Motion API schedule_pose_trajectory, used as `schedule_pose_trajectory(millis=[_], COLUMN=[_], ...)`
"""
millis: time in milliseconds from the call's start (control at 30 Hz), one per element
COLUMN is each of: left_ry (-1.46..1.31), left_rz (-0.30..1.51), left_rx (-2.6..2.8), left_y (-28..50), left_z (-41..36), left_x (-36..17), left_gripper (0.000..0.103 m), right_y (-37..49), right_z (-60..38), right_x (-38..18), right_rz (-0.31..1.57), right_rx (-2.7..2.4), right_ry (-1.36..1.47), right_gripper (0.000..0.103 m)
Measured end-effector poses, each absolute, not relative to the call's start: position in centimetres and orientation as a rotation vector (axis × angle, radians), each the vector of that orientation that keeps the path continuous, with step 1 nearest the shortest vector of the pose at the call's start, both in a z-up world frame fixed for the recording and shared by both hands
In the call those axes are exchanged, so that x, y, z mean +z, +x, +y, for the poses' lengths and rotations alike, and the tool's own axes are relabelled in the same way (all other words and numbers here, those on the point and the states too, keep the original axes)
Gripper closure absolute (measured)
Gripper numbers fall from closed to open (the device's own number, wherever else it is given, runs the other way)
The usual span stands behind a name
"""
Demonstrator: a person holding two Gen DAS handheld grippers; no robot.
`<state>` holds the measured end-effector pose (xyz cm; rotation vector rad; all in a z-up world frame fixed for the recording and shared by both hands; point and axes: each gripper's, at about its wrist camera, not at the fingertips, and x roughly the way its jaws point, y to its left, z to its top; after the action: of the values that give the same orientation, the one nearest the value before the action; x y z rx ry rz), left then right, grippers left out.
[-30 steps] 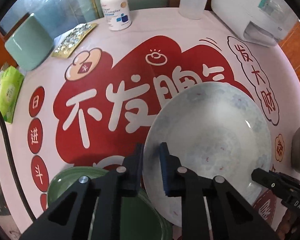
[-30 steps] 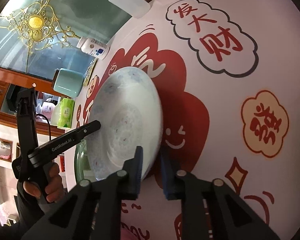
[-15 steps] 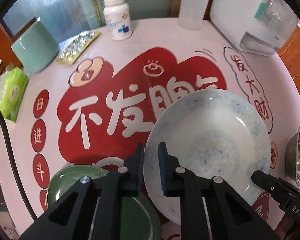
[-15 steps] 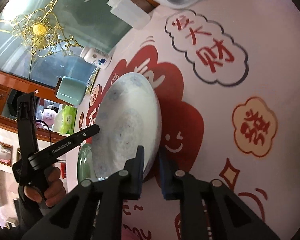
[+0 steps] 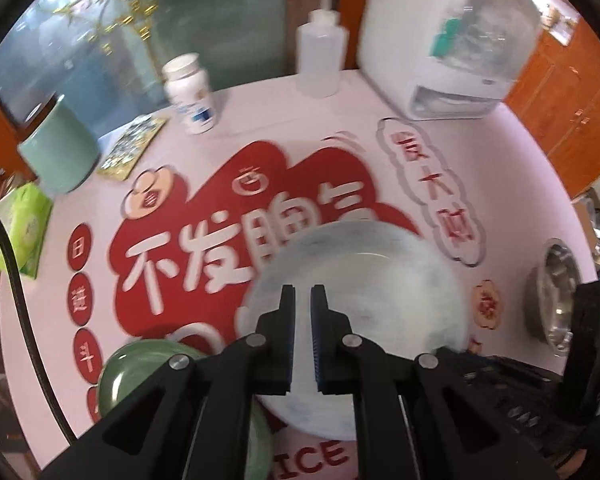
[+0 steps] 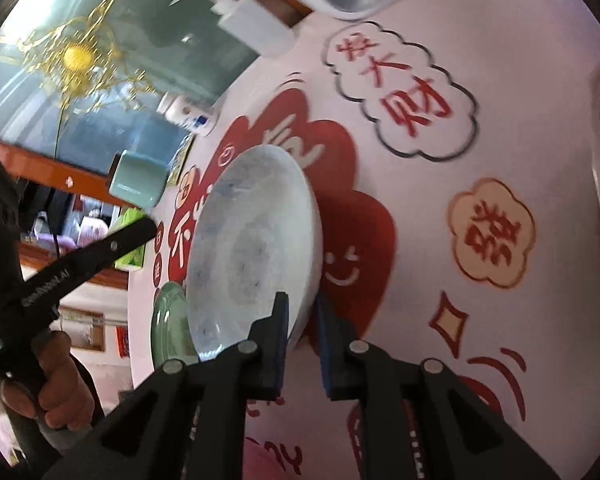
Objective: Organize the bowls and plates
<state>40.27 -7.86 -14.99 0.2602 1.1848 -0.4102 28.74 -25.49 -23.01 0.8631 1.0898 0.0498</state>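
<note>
A home dining room: a round tabletop (image 5: 532, 168) with festive red print, orange wooden cabinets (image 5: 572, 92), a pill bottle (image 5: 191, 96), a tissue pack (image 5: 24, 228)

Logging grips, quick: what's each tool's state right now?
Left tool: closed, holding nothing.
Right tool: closed on the rim of the white plate.
</note>
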Motion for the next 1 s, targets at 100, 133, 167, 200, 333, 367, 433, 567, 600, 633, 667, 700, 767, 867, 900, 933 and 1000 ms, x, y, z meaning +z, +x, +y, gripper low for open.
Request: schedule_pose_trajectory(millis=[100,133,167,200,333,367,433,567,600,633,667,700,767,867,900,933,1000], left_ry=[0.246,0.241,0.237,0.23,0.199,0.195,0.175,0.154,0.15,0.143,0.14,0.141,0.136,0.137,0.136,0.137,0.143], left_rz=[1.209,1.221,1.23,1.243,1.294,1.301,1.314,1.329,1.336,1.344,1.349,1.351,1.364,1.381,1.384,1.388,1.404], left_rx=[-0.375,-0.367,-0.362,-0.359,-0.36,-0.36,-0.362,-0.367,-0.373,-0.382,-0.385,-0.384,-0.386,-0.409,-0.417,-0.422,-0.426], left_y=[41.3,41.6,41.9,42.1,42.7,42.8,43.0,43.1,43.1,43.0,43.0,43.0,42.9,42.6,42.6,42.5,42.5], left_z=[-6.5,-6.1,-5.8,-5.6,-5.0,-5.0,-4.9,-5.0,-5.0,-5.0,-5.1,-5.2,-5.3,-5.6,-5.7,-5.9,-6.2], left_x=[-16.0,-16.4,-16.7,-17.1,-19.0,-19.3,-19.8,-20.3,-20.5,-20.7,-20.8,-21.0,-21.4,-21.8,-21.9,-22.1,-22.5], left_gripper=[0.096,0.094,0.093,0.091,0.082,0.078,0.073,0.062,0.061,0.057,0.056,0.056,0.056,0.056,0.056,0.056,0.059], right_y=[28.3,28.2,28.0,27.9,27.5,27.4,27.5,27.4,27.4,27.4,27.4,27.5,27.5,27.6,27.6,27.5,27.6], right_z=[-26.3,-26.6,-26.9,-27.2,-28.2,-28.3,-28.3,-28.2,-28.2,-28.2,-28.2,-28.2,-28.1,-28.1,-28.1,-28.1,-28.1], right_x=[-23.4,-23.5,-23.6,-23.6,-23.8,-23.7,-23.6,-23.6,-23.6,-23.6,-23.6,-23.6,-23.6,-23.7,-23.7,-23.7,-23.7], right_rz=[1.096,1.098,1.1,1.1,1.096,1.096,1.099,1.098,1.098,1.098,1.097,1.097,1.096,1.096,1.095,1.095,1.097], right_rx=[0.022,0.015,0.004,-0.006,-0.024,-0.026,-0.025,-0.027,-0.027,-0.027,-0.027,-0.028,-0.031,-0.033,-0.033,-0.032,-0.031], right_ry=[0.865,0.869,0.874,0.876,0.888,0.884,0.876,0.873,0.875,0.876,0.877,0.876,0.873,0.872,0.874,0.875,0.875], right_gripper=[0.093,0.093,0.094,0.094,0.095,0.095,0.095,0.095,0.095,0.095,0.095,0.095,0.095,0.095,0.095,0.095,0.095])
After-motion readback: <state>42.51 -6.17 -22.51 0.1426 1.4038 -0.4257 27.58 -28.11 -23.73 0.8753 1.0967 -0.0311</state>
